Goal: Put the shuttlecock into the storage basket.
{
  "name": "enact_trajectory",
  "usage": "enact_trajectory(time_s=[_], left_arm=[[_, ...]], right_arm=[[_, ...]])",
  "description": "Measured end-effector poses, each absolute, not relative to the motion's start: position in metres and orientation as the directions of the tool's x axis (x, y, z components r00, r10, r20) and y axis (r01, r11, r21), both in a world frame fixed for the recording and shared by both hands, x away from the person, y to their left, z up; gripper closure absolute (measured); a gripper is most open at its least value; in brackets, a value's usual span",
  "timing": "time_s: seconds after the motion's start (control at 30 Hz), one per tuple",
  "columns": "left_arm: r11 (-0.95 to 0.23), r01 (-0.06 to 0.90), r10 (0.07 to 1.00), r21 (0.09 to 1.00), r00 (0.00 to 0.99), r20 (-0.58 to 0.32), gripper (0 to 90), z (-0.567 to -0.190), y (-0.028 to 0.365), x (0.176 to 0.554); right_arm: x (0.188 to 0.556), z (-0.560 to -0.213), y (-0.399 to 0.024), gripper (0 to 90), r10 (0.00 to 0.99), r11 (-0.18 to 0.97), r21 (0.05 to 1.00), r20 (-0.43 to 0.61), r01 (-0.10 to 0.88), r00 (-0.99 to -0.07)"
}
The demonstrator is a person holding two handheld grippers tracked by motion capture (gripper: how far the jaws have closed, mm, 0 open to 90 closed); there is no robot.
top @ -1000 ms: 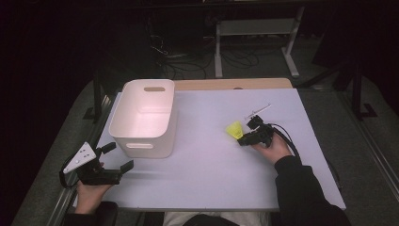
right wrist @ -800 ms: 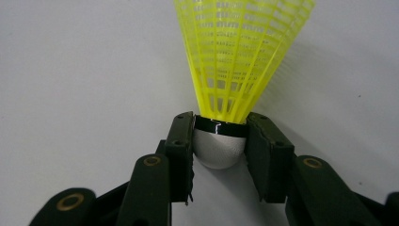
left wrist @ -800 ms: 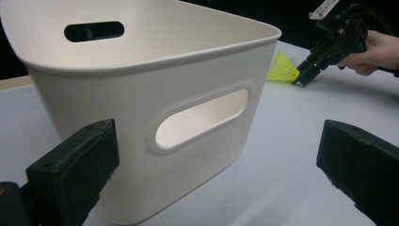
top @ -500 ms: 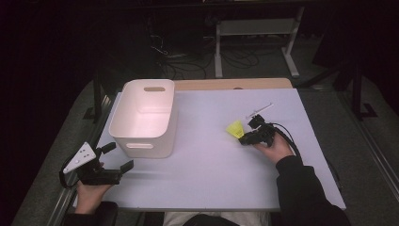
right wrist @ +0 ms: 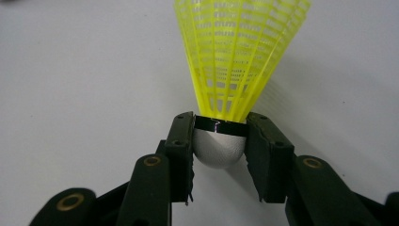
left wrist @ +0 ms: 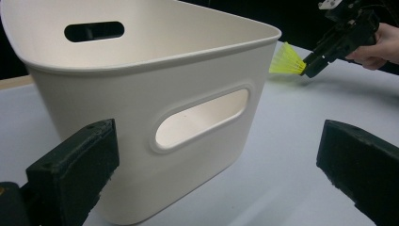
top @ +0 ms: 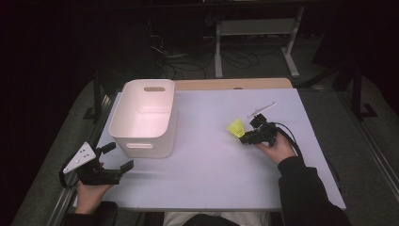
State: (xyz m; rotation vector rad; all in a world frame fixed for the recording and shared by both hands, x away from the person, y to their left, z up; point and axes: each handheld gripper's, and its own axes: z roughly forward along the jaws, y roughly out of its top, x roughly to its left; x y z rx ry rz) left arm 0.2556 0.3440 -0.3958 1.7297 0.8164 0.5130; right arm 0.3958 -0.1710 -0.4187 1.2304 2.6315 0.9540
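My right claw [right wrist: 219, 155] is clamped on the shuttlecock [right wrist: 237, 61] by its firm rounded cork, sparing the featherlight, easily crushed yellow skirt.

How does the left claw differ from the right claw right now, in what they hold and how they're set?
The right claw is shut on the yellow shuttlecock, pinching its white cork; the left claw stands open and holds nothing. In the high view the right claw sits over the middle right of the table, while the left claw waits at the near left edge, pointing at the white bin. Both are black and hand-held.
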Motion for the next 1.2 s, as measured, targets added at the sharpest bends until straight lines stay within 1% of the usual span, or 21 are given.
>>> enact_trajectory(time_s=[0.77,1.2], left_arm=[[-0.161,0.266,0.743,0.95,0.667,-0.061,0.0,-0.396,0.344,0.255],[-0.16,0.265,0.744,0.951,0.666,-0.06,0.0,-0.396,0.345,0.255]], right_arm=[[0.379,-0.399,-0.168,62.2,0.688,0.494,0.604,0.168,0.625,-0.706],[0.371,-0.381,-0.163,62.2,0.674,0.511,0.613,0.148,0.602,-0.724]])
